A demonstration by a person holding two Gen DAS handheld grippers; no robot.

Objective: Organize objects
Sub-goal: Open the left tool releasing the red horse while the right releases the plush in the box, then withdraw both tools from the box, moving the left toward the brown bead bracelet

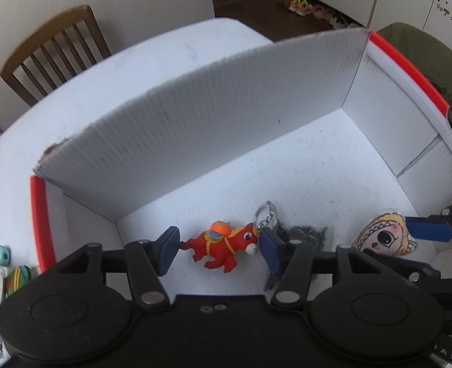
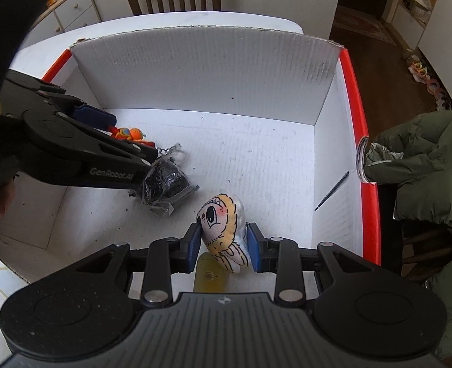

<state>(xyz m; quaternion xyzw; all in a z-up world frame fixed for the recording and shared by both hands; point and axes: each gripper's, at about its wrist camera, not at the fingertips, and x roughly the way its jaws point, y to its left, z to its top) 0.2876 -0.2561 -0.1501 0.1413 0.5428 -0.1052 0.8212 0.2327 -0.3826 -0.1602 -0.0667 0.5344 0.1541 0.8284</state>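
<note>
My left gripper point(image 1: 218, 250) stood open inside the white box point(image 1: 226, 116), pads flanking the red horse keychain point(image 1: 223, 245) on the floor, snout touching one pad; rubbery and light, best pinched across the body. My right gripper point(image 2: 223, 242) pinched the soft plush doll head point(image 2: 223, 227) low near the box floor; it squashes easily, slips little.

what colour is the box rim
Red, clearest in the right wrist view.
</note>
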